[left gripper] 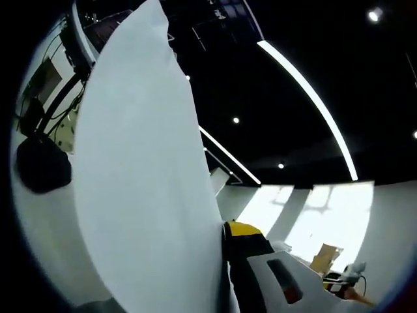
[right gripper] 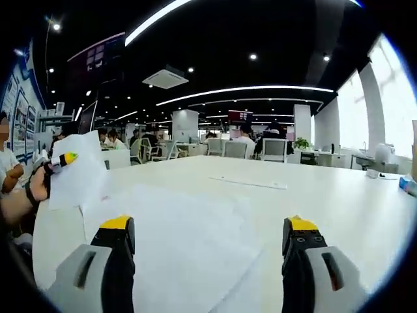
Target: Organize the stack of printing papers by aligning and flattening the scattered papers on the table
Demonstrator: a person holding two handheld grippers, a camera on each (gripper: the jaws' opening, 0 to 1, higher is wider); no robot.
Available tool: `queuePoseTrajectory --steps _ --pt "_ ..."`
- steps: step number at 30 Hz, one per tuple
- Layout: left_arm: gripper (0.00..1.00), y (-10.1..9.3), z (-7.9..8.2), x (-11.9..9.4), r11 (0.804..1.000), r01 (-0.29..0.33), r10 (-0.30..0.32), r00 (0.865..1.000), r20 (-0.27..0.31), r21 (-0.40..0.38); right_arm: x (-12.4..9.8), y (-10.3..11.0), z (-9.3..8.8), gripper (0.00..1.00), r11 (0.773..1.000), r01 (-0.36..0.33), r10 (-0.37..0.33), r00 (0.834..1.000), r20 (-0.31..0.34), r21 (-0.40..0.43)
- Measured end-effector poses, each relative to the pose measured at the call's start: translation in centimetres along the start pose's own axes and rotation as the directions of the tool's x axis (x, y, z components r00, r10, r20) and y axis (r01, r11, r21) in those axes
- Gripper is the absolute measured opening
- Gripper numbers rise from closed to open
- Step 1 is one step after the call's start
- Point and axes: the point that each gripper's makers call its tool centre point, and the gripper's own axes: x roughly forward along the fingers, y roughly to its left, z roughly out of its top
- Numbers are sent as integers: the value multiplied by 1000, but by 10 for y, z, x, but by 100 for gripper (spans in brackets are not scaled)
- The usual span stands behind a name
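Note:
In the left gripper view a large white sheet [left gripper: 143,182] is held up in the air against the dark ceiling. My left gripper [left gripper: 225,236] is shut on its lower edge; one yellow-tipped jaw shows beside the paper and the other is hidden behind it. In the right gripper view that same gripper [right gripper: 65,158], held by a hand, lifts the sheet [right gripper: 79,175] at the table's left. Several loose white papers [right gripper: 186,238] lie overlapping on the white table [right gripper: 326,195] just ahead of my right gripper [right gripper: 207,225]. It is open, wide, low over the papers, with nothing between its jaws.
A long thin strip [right gripper: 247,183] lies farther back on the table. Small objects [right gripper: 374,173] and a blue item [right gripper: 409,184] sit at the right edge. Chairs [right gripper: 273,150] and seated people line the far end. A dark bag-like shape [left gripper: 42,163] sits left of the lifted sheet.

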Motion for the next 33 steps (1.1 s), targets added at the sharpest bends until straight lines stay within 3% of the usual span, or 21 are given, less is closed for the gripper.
queuePoseTrajectory --steps 33 --pt "7 -1 -2 1 1000 2 -2 1000 -11 11 18 -10 27 89 1000 -1 0 1000 -1 -27"
